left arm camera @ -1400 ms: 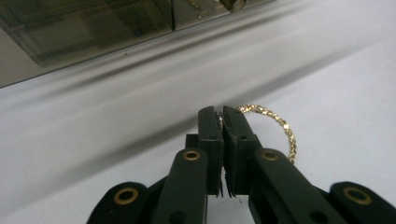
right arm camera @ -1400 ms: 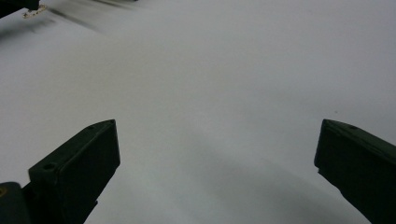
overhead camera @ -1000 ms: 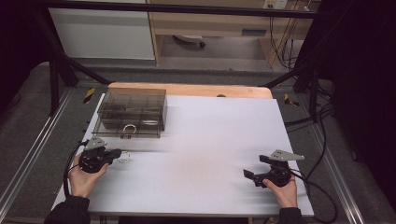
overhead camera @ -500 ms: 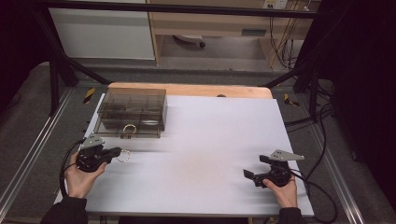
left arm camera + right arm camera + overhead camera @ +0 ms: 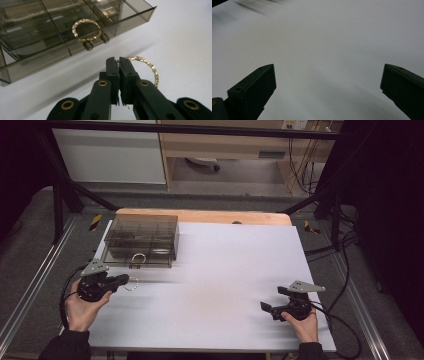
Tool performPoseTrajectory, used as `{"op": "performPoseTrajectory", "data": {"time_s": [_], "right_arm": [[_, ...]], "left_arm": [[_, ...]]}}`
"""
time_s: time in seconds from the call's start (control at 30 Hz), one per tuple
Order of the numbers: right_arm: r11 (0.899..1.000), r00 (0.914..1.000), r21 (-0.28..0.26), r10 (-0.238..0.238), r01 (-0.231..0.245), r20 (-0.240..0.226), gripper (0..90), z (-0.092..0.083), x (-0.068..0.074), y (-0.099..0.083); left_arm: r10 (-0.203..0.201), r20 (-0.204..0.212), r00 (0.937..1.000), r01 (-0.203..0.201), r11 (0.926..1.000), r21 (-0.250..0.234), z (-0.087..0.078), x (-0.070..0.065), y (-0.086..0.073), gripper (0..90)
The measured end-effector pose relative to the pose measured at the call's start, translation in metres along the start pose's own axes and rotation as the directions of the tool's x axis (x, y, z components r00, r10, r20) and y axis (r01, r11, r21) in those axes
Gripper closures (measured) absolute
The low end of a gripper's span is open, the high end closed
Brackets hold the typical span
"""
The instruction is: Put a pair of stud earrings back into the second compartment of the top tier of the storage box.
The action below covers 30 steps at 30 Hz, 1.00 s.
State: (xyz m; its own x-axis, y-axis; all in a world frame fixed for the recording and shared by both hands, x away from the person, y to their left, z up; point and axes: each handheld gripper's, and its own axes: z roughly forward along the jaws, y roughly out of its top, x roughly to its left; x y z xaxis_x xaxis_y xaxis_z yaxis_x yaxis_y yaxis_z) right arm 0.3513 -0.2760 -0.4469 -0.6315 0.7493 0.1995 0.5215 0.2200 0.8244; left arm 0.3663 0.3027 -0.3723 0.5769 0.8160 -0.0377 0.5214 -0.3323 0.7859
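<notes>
Gold twisted bracelet (image 5: pixel 147 67) pinched between my left gripper's (image 5: pixel 119 61) jaws, which are pressed nearly together on one end of it. Rest of the loop curls out to the right of the jaw tips and hangs off the white table (image 5: pixel 180 37), free of the surface as far as I can tell. From the high view the same bracelet (image 5: pixel 132 283) dangles just off the front of my left gripper (image 5: pixel 120 280), a small pale ring over the sheet.

Ahead of the left jaws, up and to the left: smoky clear organiser box (image 5: pixel 50 32), divided into compartments. Second gold bracelet (image 5: pixel 86 31) lies in it, close behind its near wall, with two small dark knobs at its open ends. Held bracelet and box are apart; a strip of bare table lies between them. In the high view the box (image 5: pixel 142 237) sits just beyond my left gripper, second bracelet (image 5: pixel 138 257) at its near edge.

My right gripper (image 5: pixel 272 309) rests well away on the other side of the table, low over the sheet. Its jaws stand wide apart, nothing between them, bare white surface ahead in the right gripper view. My right hand (image 5: pixel 302 325) wraps its body; my left hand (image 5: pixel 82 307) holds the other from below.
</notes>
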Motion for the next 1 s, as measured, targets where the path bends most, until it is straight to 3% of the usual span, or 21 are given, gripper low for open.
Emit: {"op": "performPoseTrajectory", "data": {"time_s": [0.53, 0.7, 1.0], "right_arm": [[1.0, 1.0, -0.003, -0.003, 0.003, 0.001, 0.7, 0.0, 0.0, 0.0], [1.0, 1.0, -0.003, -0.002, 0.002, 0.001, 0.6, 0.0, 0.0, 0.0], [1.0, 1.0, -0.001, -0.002, 0.002, 0.001, 0.6, -0.001, 0.0, 0.0]], "left_arm": [[0.028, -0.008, 0.9996, -0.028, 0.9994, -0.02, -0.011, 0.003, 0.036, 86.4], [0.032, -0.023, 0.9992, -0.033, 0.9993, -0.019, -0.007, 0.006, 0.044, 86.4], [0.005, -0.037, 0.9993, -0.005, 1.0, 0.005, 0.011, 0.015, 0.052, 86.4]]}}
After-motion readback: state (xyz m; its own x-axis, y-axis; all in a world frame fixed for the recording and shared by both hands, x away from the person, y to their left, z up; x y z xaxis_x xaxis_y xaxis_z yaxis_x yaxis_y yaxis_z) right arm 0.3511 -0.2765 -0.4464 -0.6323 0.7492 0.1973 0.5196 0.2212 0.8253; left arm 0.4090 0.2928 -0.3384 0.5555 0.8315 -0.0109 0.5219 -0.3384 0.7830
